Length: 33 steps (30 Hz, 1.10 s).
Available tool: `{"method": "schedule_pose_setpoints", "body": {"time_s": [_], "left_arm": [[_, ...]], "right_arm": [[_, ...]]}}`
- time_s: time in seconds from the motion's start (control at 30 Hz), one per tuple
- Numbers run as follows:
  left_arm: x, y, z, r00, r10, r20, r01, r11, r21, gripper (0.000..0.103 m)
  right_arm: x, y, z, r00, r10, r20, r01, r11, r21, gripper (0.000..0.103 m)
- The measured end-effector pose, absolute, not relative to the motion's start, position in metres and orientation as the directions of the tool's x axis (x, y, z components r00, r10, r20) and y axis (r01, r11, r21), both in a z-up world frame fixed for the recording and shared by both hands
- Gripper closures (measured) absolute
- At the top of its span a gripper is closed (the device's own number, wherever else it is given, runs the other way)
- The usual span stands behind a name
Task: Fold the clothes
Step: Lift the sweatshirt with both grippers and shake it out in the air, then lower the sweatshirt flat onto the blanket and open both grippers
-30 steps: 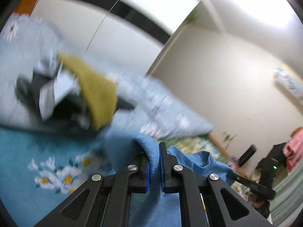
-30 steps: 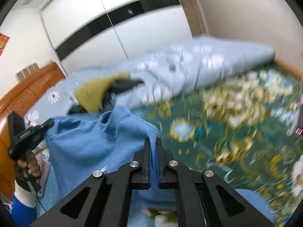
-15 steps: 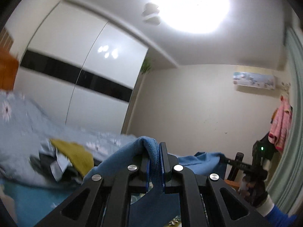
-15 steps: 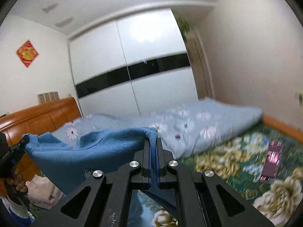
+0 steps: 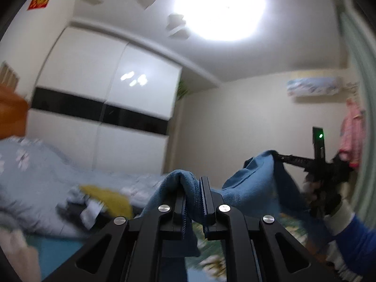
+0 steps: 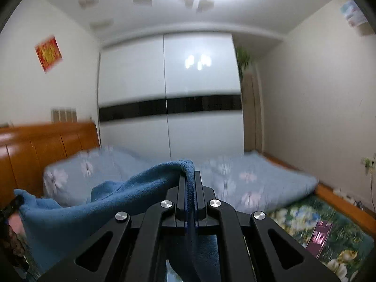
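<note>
1. The left gripper (image 5: pixel 193 196) had its jaws opening at this moment. A fold of the blue fleece garment (image 5: pixel 253 188) lay between them: it draped over the left jaw, and a narrow gap showed against the right jaw's ribbed pad. Whether the pads still pressed the cloth could not be settled from the left wrist view, so this grip was judged the weak point of the step.
2. The right gripper (image 6: pixel 190 188) had its jaws closed tight on another edge of the blue fleece garment (image 6: pixel 98 202), with only a thin line of cloth showing between the pads.
3. The garment hung in the air between the two grippers, sagging in the middle, raised above the bed (image 6: pixel 237 185) and not resting on it.
4. To do the step well, the left-hand edge would need to be secured before any further spreading; a garment held by one corner alone would collapse and twist.
5. The two held edges were best kept at even height and drawn apart until the sag came out, so the cloth hung flat.
6. The garment could then be lowered onto a bare part of the bed, clear of the pile of other clothes (image 5: pixel 105 202) at the far left, including a yellow piece.
7. The dark flat object (image 6: pixel 320 235) on the floral cover (image 6: pixel 305 216) at the near right was also worth avoiding.
</note>
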<state>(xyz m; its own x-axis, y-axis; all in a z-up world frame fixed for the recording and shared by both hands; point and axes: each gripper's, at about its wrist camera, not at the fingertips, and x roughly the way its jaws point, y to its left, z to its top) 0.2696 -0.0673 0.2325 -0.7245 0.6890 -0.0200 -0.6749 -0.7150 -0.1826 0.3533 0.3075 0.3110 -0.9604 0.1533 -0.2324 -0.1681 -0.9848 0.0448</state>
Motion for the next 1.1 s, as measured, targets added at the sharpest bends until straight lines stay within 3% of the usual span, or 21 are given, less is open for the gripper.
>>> {"method": "schedule_pose_setpoints", "body": {"time_s": [0.17, 0.33, 0.4, 0.5, 0.67, 0.73, 0.9, 1.1], "left_arm": [[0.202, -0.060, 0.137, -0.761, 0.596, -0.257, -0.538, -0.800, -0.264, 0.090], [0.150, -0.062, 0.063, -0.706, 0.564, -0.428, -0.423, -0.821, -0.384, 0.090], [0.140, -0.065, 0.048, -0.704, 0.544, -0.456, -0.389, -0.833, -0.393, 0.090], [0.132, -0.066, 0.051, -0.739, 0.528, -0.419, -0.382, -0.840, -0.385, 0.090], [0.121, -0.068, 0.061, -0.796, 0.508, -0.329, -0.382, -0.843, -0.378, 0.090], [0.110, -0.064, 0.048, -0.792, 0.481, -0.375, -0.348, -0.861, -0.371, 0.090], [0.079, -0.053, -0.019, -0.695, 0.410, -0.590, -0.222, -0.903, -0.367, 0.090], [0.071, -0.051, -0.046, -0.655, 0.390, -0.647, -0.178, -0.912, -0.370, 0.089]], "right_arm": [[0.246, 0.326, 0.194, -0.845, 0.129, -0.520, -0.198, -0.977, 0.078, 0.100], [0.184, 0.341, 0.107, -0.742, 0.080, -0.665, -0.234, -0.961, 0.145, 0.100], [0.162, 0.339, 0.087, -0.717, 0.071, -0.693, -0.235, -0.961, 0.145, 0.100], [0.150, 0.337, 0.080, -0.712, 0.067, -0.699, -0.228, -0.964, 0.139, 0.100], [0.134, 0.346, 0.097, -0.798, 0.063, -0.599, -0.215, -0.959, 0.186, 0.099], [0.125, 0.352, 0.089, -0.793, 0.056, -0.607, -0.223, -0.953, 0.204, 0.099], [0.099, 0.361, 0.009, -0.635, 0.031, -0.772, -0.284, -0.939, 0.196, 0.099], [0.100, 0.366, -0.034, -0.551, 0.013, -0.835, -0.294, -0.939, 0.179, 0.099]]}}
